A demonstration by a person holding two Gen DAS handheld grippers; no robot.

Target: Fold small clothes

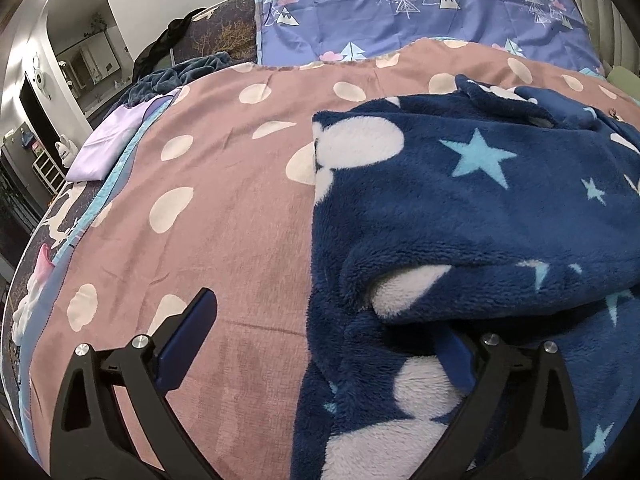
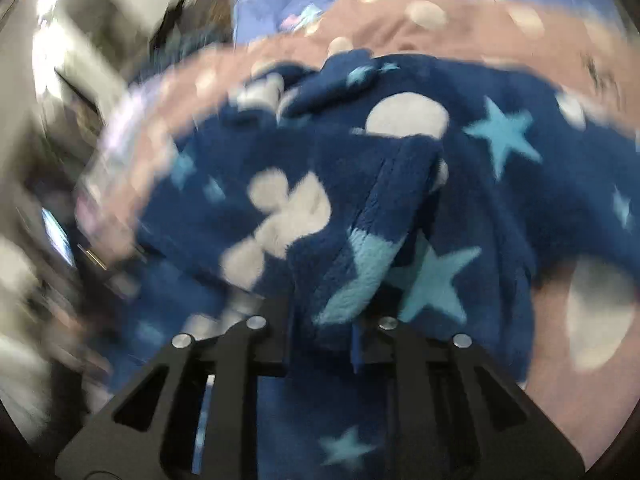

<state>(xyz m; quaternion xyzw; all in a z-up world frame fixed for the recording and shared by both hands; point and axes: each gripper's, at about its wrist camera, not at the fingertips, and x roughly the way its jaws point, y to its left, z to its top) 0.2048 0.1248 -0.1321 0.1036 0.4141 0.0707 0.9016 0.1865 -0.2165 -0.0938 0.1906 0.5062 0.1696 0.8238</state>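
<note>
The fleece garment (image 1: 460,216), dark blue with white blobs and light blue stars, lies on the bed, on top of a pink bedsheet (image 1: 224,208) with white dots. In the left wrist view it covers the right half of the sheet, and one layer is already turned over another, which makes a thick rolled edge near the camera.

The left tool (image 1: 332,344) stands wide open. Its left finger is over bare sheet, and its right finger is pushed under the rolled edge of the fleece, so it holds nothing at present. This position probably serves to keep the lower layer in place, or to prepare a grasp on the edge.

The right tool (image 2: 324,320) is closed on a bunched fold of the same garment, which stands up between its fingers. The right wrist view is strongly blurred, so this tool seems to be in motion; likely it carries the fold across the garment. The thick fleece is soft and bulky, so a pinched fold may slip out or unroll if the grip is shallow.
</note>
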